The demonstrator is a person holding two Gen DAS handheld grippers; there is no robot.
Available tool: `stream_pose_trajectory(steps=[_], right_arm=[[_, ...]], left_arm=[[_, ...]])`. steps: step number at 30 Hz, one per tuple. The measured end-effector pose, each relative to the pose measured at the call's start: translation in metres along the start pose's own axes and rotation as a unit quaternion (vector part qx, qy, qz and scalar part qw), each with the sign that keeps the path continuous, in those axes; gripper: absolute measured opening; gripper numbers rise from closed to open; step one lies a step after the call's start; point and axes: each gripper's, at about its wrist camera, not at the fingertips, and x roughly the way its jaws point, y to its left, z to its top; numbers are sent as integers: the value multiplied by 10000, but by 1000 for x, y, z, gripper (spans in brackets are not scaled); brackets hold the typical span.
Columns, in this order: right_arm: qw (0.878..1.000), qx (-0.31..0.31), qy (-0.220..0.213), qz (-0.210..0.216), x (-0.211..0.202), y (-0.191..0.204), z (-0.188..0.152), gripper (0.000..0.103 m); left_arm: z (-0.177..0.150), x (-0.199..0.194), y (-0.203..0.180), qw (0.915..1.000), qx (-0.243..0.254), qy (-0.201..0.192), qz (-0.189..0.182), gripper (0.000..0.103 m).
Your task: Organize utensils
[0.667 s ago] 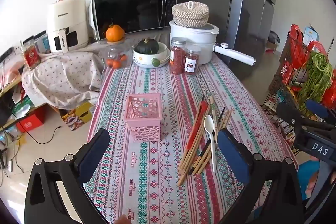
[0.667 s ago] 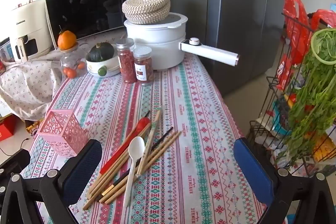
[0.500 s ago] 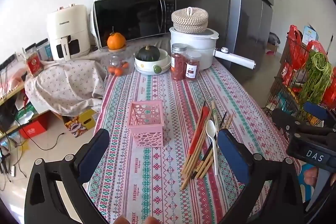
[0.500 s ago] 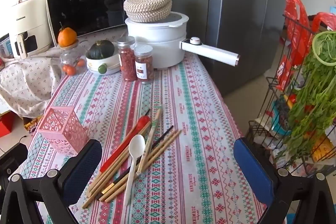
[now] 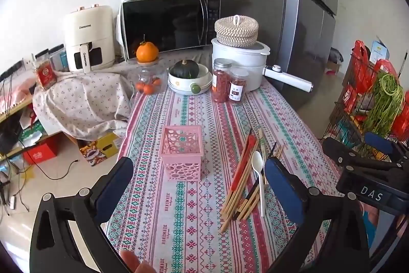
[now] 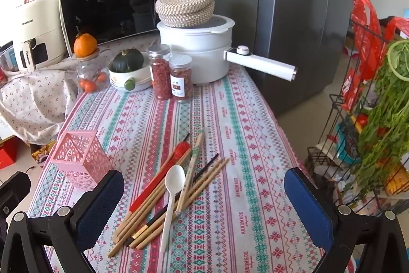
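A pink perforated square holder (image 5: 182,152) stands empty on the patterned tablecloth; it also shows in the right wrist view (image 6: 80,159). To its right lies a loose pile of wooden chopsticks (image 5: 241,186) (image 6: 153,206), a red utensil (image 5: 244,163) (image 6: 158,178), dark chopsticks (image 6: 204,168) and a white plastic spoon (image 5: 258,173) (image 6: 171,193). My left gripper (image 5: 198,183) is open and empty, above the near table, facing the holder. My right gripper (image 6: 203,198) is open and empty, hovering near the utensil pile; it also shows at the right of the left wrist view (image 5: 368,163).
At the table's far end stand two spice jars (image 5: 228,87), a white pot with a long handle (image 5: 245,65), a bowl holding a green squash (image 5: 188,78), a glass jar with oranges (image 5: 147,79) and a microwave (image 5: 170,26). A wire rack with greens (image 6: 370,119) stands right of the table.
Both grippers have pulled back and risen slightly, so the table looks farther away. Nothing on the table has moved.
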Motion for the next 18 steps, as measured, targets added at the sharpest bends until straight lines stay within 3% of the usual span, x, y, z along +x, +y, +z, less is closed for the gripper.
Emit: stream_pose_trajectory(steps=[18], right_arm=[[9998, 122, -161, -68, -3, 0, 1, 103]], left_arm=[[-1, -1, 7, 9996, -247, -92, 68, 103]])
